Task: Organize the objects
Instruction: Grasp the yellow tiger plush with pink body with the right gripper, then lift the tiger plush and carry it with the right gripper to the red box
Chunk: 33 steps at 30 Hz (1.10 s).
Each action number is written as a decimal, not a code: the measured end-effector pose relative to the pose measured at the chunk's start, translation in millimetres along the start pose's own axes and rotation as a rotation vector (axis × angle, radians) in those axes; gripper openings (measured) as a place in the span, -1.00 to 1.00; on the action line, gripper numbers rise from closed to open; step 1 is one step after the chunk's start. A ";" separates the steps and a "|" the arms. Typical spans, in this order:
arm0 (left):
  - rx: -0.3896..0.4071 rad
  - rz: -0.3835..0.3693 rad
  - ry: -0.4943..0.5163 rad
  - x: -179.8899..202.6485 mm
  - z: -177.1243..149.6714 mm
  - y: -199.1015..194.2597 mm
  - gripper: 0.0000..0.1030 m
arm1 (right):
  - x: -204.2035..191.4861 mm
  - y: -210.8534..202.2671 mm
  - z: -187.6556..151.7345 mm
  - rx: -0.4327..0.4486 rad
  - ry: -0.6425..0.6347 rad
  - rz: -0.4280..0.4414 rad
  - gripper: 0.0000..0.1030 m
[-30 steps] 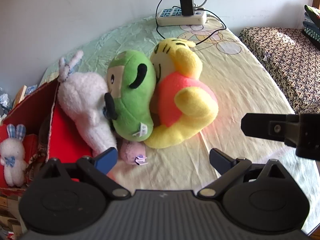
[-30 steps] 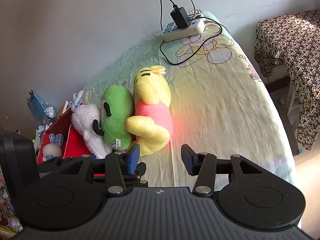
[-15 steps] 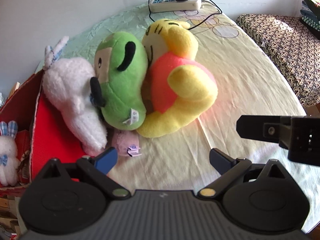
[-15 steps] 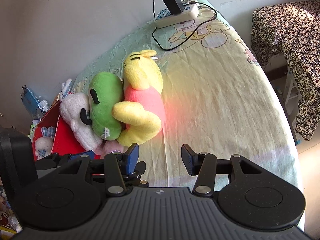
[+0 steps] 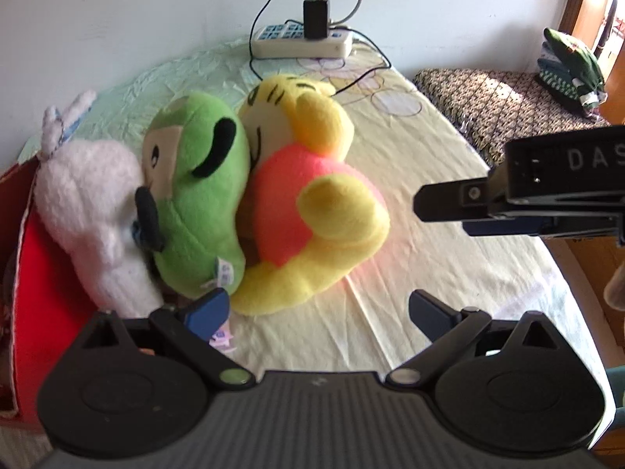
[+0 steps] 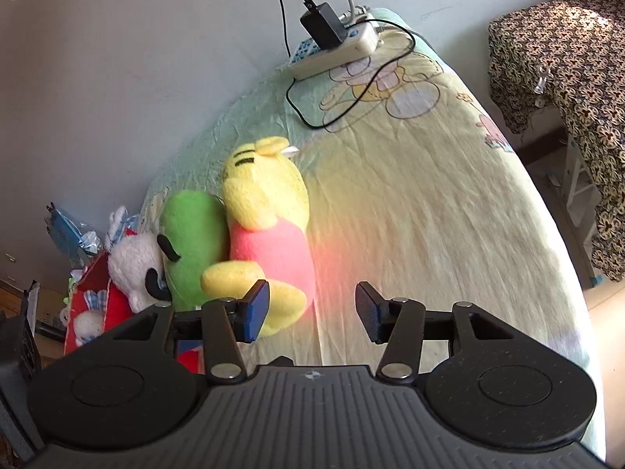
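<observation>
Three soft toys are seen pressed side by side on a pale yellow sheet point(image 5: 410, 179): a white plush point(image 5: 93, 211), a green plush point(image 5: 199, 195) and a yellow and pink plush point(image 5: 312, 203). The left gripper point(image 5: 318, 310) is held with its jaws spread wide, its left finger touching the toys' lower ends. The right gripper point(image 5: 523, 199) is seen at the right edge, and a power strip point(image 5: 300, 41) with a plugged-in adapter lies by the wall.
</observation>
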<state>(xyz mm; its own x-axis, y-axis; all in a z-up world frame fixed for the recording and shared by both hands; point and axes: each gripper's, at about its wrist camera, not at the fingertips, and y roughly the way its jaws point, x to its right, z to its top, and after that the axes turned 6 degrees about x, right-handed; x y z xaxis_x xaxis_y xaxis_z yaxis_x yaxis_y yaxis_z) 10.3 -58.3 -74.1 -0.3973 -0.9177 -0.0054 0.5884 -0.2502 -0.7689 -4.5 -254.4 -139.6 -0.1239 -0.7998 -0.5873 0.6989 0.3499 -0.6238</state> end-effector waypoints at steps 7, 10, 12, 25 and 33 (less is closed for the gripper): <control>0.060 -0.096 0.003 -5.9 7.9 6.9 0.92 | -8.9 25.4 16.9 0.020 -0.049 0.056 0.15; 0.070 -0.111 0.011 -9.4 12.0 16.1 0.92 | -8.7 40.6 23.5 -0.009 -0.043 0.090 0.17; 0.066 -0.123 0.011 -11.8 13.4 23.5 0.92 | -7.8 53.7 27.3 -0.047 -0.024 0.117 0.26; 0.096 -0.097 0.093 -1.7 12.0 51.3 0.85 | 15.9 92.4 29.8 -0.179 0.144 0.240 -0.14; 0.079 -0.166 0.117 22.2 0.9 42.9 0.85 | 24.8 63.2 19.5 -0.167 0.129 0.239 -0.24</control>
<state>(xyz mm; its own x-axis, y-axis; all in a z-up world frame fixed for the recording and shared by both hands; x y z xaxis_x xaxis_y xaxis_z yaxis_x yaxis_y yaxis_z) 27.4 -89.7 -106.6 -0.5695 -0.8210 0.0390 0.5598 -0.4222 -0.7131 50.3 -261.7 -183.6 -0.0662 -0.6207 -0.7813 0.5954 0.6038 -0.5301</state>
